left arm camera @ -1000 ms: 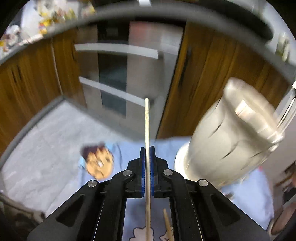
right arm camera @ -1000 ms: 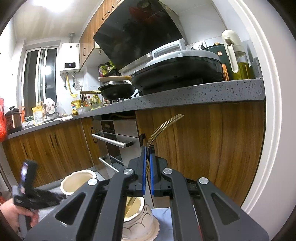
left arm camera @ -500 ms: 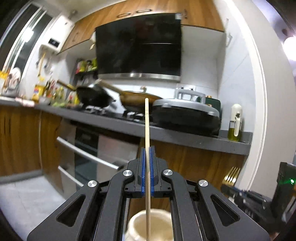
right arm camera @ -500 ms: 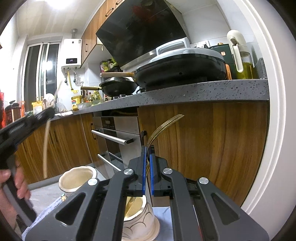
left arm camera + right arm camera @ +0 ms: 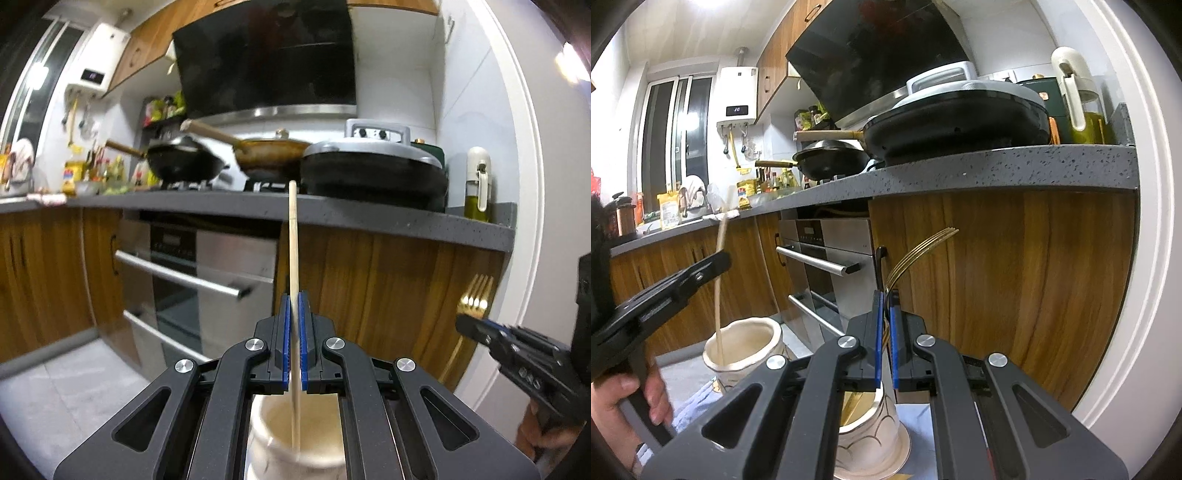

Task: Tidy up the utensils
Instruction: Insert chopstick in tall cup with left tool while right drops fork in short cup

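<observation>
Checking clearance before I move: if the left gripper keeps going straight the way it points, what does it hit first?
Probably the wooden cabinet front under the grey countertop. The left gripper, shut on the chopstick, points at it; depth is unclear.

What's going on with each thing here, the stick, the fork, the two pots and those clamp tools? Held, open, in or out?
Left hand-held gripper: shut on the chopstick.
Chopstick: upright, lower end inside the cream jar.
Cream jar: upright, open-topped.
Right hand-held gripper: shut on the gold fork.
Gold fork: tines up, handle reaching down into the patterned cup.
Patterned cup: upright on a saucer.
</observation>
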### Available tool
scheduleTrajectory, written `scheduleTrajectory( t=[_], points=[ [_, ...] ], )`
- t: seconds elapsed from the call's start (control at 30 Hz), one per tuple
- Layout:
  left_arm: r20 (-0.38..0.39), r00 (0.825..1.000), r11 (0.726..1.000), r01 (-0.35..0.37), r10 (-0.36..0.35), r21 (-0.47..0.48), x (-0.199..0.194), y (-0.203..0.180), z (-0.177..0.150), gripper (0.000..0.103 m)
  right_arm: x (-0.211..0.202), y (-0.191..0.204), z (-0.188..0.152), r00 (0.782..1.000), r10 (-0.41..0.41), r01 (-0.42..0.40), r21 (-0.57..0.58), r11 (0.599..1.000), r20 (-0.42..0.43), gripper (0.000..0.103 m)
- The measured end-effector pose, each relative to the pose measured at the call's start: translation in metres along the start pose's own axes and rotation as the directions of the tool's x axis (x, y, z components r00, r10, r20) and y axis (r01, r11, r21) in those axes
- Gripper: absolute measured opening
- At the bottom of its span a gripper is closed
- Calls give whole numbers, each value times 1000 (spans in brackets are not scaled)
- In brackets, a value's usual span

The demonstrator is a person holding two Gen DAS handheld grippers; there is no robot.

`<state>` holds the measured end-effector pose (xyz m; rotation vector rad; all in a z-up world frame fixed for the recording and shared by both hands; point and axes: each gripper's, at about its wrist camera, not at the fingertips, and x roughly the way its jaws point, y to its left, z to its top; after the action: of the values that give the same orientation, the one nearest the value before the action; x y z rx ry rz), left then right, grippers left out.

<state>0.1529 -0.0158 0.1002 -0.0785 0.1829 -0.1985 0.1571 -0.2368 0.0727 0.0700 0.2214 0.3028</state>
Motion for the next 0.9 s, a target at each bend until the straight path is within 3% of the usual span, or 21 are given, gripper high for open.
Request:
scheduleTrajectory(
  t=[0.23,0.4,0.43,0.5,0.67,0.9],
  points=[
    [-144,989,1000,-22,21,-12,-4,11,-19,5,10,9,-7,999,9,-11,-37,999,-44,3],
    [-157,987,1000,-25,22,-18,-6,14,-25,6,14,12,-10,999,-5,2,-63,998,-53,3],
    [-163,986,999,-30,27,-20,-6,15,-25,7,15,12,-10,999,-7,4,-60,998,-54,3],
    [-170,985,999,-35,31,-23,-6,15,-25,19,17,10,-9,998,-10,7,-52,999,-58,3],
    [-180,983,999,-45,41,-18,-8,15,-26,21,22,-1,-10,997,-11,11,-3,1000,-76,3],
    [-175,983,999,-49,45,-18,-18,15,-26,39,24,-8,-12,996,-6,9,31,999,-85,4]
  ],
)
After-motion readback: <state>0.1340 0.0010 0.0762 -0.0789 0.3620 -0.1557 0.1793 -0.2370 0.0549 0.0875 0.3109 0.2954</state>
